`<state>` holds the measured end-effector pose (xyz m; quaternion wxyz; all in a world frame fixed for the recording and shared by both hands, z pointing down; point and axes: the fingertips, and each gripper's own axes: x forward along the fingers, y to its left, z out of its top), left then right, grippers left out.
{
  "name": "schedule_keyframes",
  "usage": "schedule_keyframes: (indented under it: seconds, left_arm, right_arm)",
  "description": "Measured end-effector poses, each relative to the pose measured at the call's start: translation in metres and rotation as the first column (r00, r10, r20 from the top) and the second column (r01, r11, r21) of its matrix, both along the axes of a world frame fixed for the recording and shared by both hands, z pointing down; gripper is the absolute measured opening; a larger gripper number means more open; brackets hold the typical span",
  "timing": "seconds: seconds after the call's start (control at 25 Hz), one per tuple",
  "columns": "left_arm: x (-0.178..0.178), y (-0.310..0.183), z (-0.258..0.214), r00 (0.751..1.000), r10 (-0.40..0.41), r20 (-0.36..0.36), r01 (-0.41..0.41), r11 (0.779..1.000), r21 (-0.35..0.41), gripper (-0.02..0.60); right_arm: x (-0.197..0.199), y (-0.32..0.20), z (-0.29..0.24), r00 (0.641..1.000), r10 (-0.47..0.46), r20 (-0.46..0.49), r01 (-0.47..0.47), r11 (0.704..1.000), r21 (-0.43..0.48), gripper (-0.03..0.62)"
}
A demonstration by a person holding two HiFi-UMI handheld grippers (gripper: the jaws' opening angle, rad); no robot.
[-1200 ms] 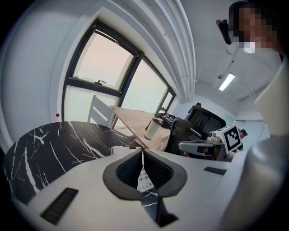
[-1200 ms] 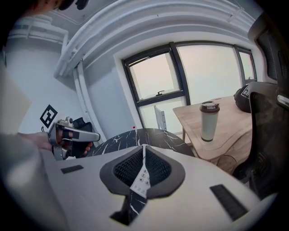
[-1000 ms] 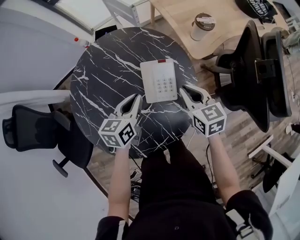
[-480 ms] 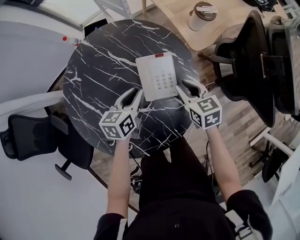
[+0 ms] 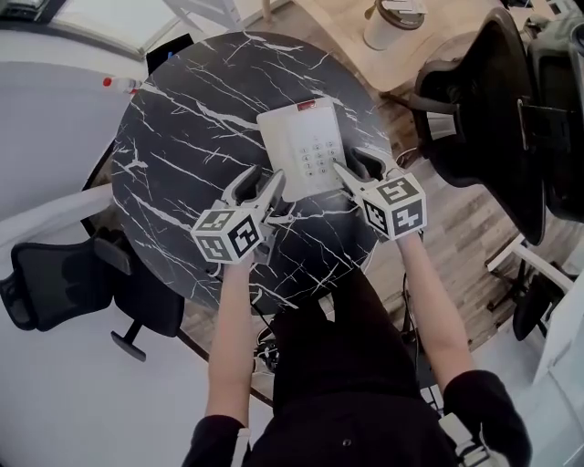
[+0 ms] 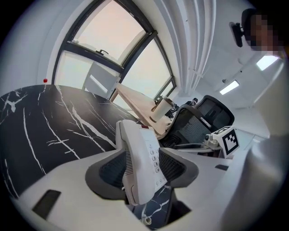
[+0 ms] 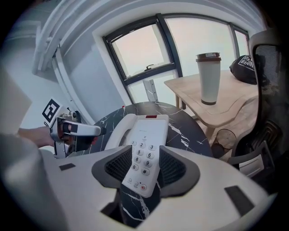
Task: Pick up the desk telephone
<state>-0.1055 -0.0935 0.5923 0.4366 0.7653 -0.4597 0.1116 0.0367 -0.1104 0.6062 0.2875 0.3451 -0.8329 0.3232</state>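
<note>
A white desk telephone (image 5: 301, 150) with a keypad and a red strip at its far end lies flat on the round black marble table (image 5: 182, 137). My left gripper (image 5: 258, 185) stands at its near left corner and my right gripper (image 5: 358, 164) at its near right corner. In the left gripper view the telephone (image 6: 142, 158) sits between my left gripper's (image 6: 142, 168) opening jaws, with the pads not pressing on it. In the right gripper view the keypad end (image 7: 143, 155) lies between my right gripper's (image 7: 144, 169) opening jaws, with gaps on both sides.
A wooden table (image 5: 342, 23) beyond the marble one carries a lidded cup (image 5: 388, 18). Black office chairs stand at the right (image 5: 474, 100) and at the near left (image 5: 64, 274). A small red-capped thing (image 5: 119, 84) lies by the table's far left edge.
Both grippers have come down and forward onto the telephone's near corners. Their jaws, shut a second ago, have spread apart around it.
</note>
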Motion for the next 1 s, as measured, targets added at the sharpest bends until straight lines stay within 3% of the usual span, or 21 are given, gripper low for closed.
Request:
schedule_keyframes:
  seconds: [0.32,1.0]
  left_arm:
    - [0.009,-0.005,0.026,0.995,0.018,-0.094,-0.024,0.997,-0.067,0.313]
    - [0.015,-0.013,0.056,0.968,0.014,-0.252,-0.048,0.99,-0.133,0.344]
  right_arm:
    - [-0.002,-0.009,0.027,1.0,0.005,-0.009,-0.006,0.999,-0.052,0.197]
    - [-0.009,-0.017,0.057,1.0,-0.008,-0.026,0.006,0.995,-0.104,0.202]
